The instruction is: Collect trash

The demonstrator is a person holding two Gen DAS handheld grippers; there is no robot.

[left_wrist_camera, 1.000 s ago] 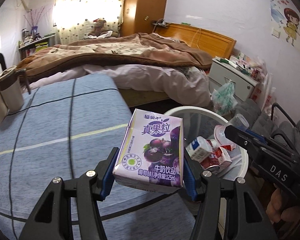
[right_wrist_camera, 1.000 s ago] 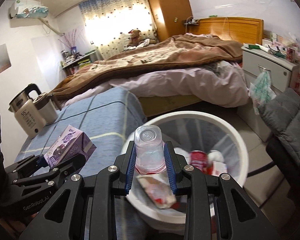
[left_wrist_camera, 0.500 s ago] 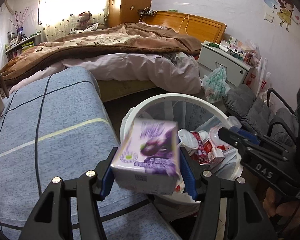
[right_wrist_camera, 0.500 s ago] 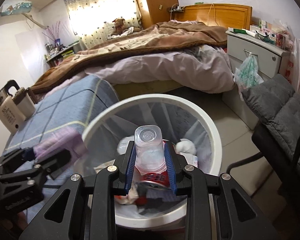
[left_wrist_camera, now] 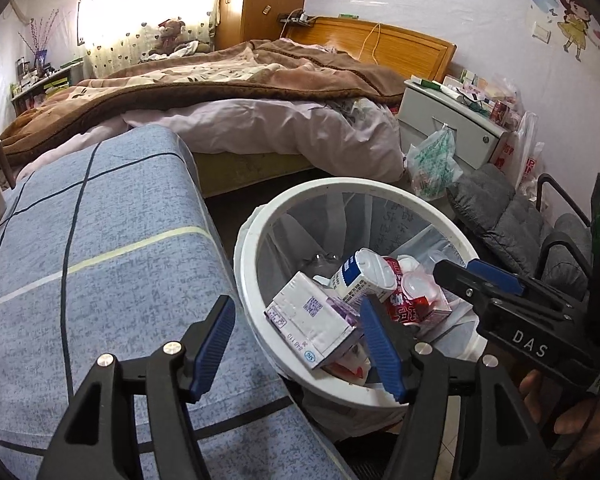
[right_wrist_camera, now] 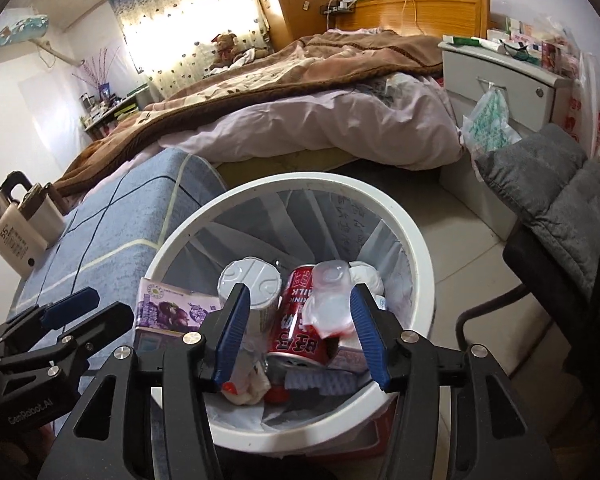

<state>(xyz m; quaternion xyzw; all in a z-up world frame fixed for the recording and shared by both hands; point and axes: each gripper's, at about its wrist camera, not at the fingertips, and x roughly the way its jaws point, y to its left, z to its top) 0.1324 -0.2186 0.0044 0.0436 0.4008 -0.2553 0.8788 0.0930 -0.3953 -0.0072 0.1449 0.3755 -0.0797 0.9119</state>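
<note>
Both my left gripper [left_wrist_camera: 298, 340] and right gripper [right_wrist_camera: 298, 330] are spread, holding nothing. The purple grape-milk carton [left_wrist_camera: 314, 320] and clear plastic cup [right_wrist_camera: 330, 300] lie in the round white trash bin [right_wrist_camera: 414, 236] just below them.

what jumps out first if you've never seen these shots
The white trash bin in the middle, beside the blue plaid table, crammed with a purple milk carton, a red can and a clear plastic cup. Both the left gripper and right gripper hang open and empty over it.
</note>
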